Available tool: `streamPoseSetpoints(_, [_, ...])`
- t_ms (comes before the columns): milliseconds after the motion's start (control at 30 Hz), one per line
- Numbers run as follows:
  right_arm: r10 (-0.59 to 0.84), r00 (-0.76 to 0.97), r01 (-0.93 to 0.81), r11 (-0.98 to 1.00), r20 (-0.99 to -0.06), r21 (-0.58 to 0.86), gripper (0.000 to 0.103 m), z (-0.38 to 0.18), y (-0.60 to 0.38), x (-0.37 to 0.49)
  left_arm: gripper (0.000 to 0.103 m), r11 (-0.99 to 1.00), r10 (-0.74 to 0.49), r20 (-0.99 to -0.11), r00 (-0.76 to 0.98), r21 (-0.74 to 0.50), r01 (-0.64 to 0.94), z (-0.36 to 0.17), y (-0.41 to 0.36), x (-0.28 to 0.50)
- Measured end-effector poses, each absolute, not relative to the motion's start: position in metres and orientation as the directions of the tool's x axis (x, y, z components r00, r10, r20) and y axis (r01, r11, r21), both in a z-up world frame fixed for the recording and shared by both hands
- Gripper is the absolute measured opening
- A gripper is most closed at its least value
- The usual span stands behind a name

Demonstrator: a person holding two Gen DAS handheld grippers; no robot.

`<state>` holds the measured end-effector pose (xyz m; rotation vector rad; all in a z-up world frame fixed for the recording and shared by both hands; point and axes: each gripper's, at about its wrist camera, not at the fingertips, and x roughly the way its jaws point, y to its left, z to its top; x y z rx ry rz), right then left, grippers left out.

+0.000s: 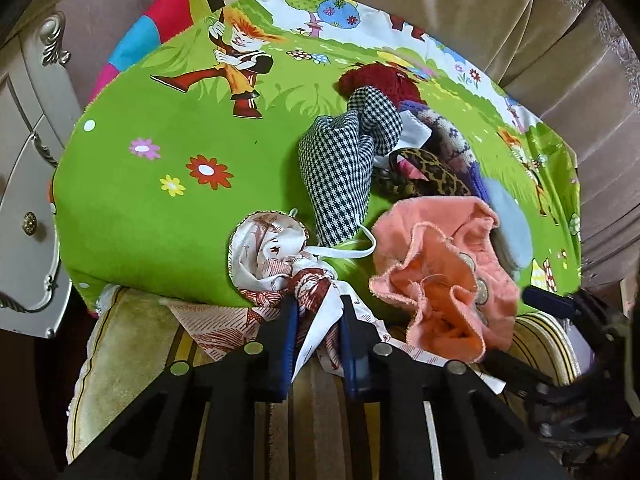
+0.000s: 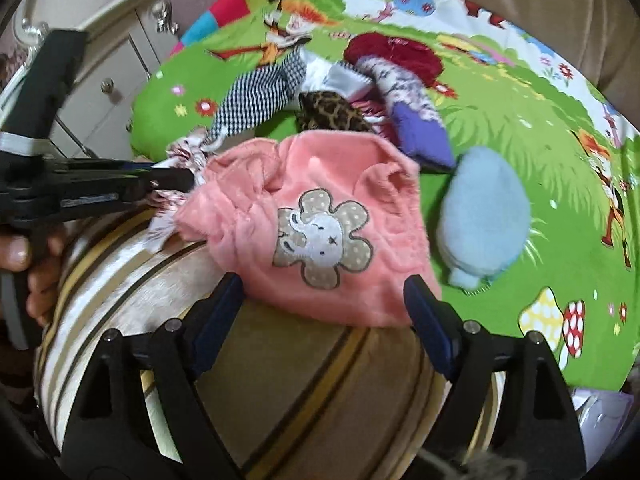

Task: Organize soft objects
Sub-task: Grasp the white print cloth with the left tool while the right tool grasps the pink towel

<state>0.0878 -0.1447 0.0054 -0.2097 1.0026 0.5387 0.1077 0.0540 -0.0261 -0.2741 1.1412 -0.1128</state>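
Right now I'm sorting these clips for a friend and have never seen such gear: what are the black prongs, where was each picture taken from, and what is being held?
No robot here: a person holds a two-finger gripper in each hand, each with a fisheye camera looking along its fingers. The left camera shows the left gripper closed on a white and red-brown printed cloth. The right camera shows the right gripper open, its fingers either side of the pink fleece garment with an elephant patch, not pinching it. On the green cartoon-print sheet lie a houndstooth piece, a leopard-print item, a dark red knit and a light blue fleece item.
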Motion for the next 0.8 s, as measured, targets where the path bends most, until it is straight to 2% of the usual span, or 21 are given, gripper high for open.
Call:
streamPoseSetpoints(400, [0.240,0.369,-0.547,0.837,-0.898,-0.002,0.093,-0.022,-0.114,0.135,0.019,0.938,-0.282,-0.852,0.440,-0.341,-0.059,-0.028,0.062,0.107])
streamPoseSetpoints(633, [0.274,0.343,-0.563,0.825,-0.898,0.036,0.099,-0.026,-0.107,0.157,0.019,0.934,-0.291,-0.846,0.446,-0.352,-0.059,-0.030,0.063,0.108])
streamPoseSetpoints(667, [0.284,0.340,-0.569,0.821,-0.896,0.044,0.098,-0.026,-0.107,0.159,0.019,0.934,-0.290,-0.845,0.449,-0.352,-0.059,-0.029,0.063,0.108])
streamPoseSetpoints(800, [0.335,0.340,-0.601,0.796,-0.879,0.071,0.068,-0.018,-0.105,0.158,0.019,0.936,-0.280,-0.843,0.460,-0.346,-0.062,-0.026,0.064,0.104])
